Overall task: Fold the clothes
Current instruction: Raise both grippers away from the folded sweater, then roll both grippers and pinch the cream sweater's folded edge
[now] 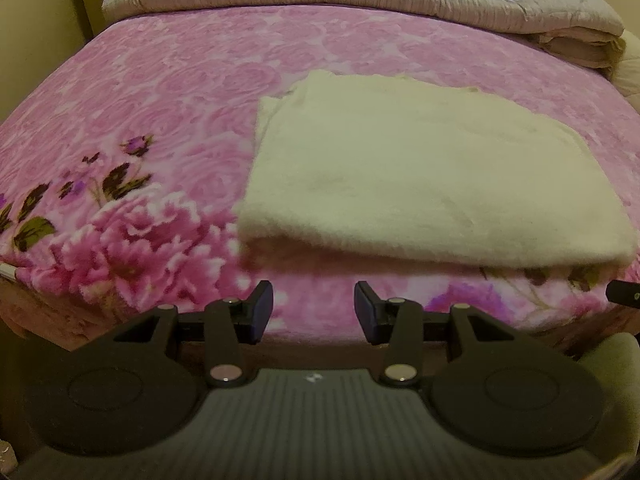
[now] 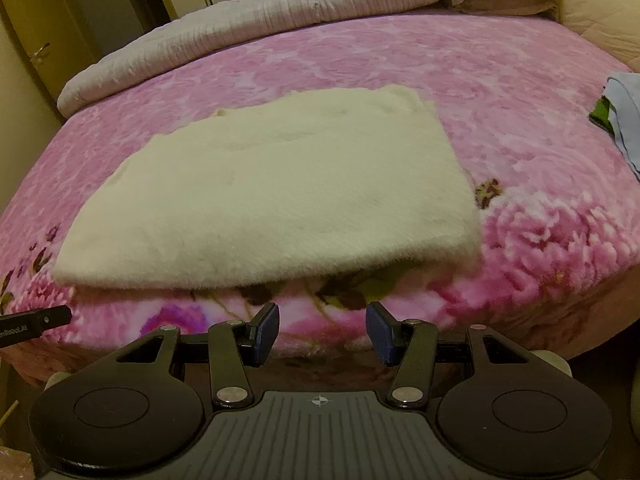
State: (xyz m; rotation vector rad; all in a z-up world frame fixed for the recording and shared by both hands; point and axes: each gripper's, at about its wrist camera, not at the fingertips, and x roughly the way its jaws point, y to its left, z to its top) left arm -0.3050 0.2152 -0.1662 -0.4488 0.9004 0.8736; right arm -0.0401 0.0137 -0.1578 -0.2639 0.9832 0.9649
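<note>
One cream garment [image 1: 432,176], lying folded in layers on pink bedspread [image 1: 160,92]; left gripper [image 1: 314,308], right gripper [image 2: 322,330] both spread, empty; further fold or finished, undeterminable.

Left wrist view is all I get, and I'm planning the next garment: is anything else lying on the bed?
Observer: Yes, a light blue cloth lies at the bed's right edge, right of the cream folded garment.
Operator: Anything with it?
Observer: Something green peeks out beside it.
Operator: Is the right claw free?
Observer: The right claw is open and empty, short of the garment's near fold.
</note>
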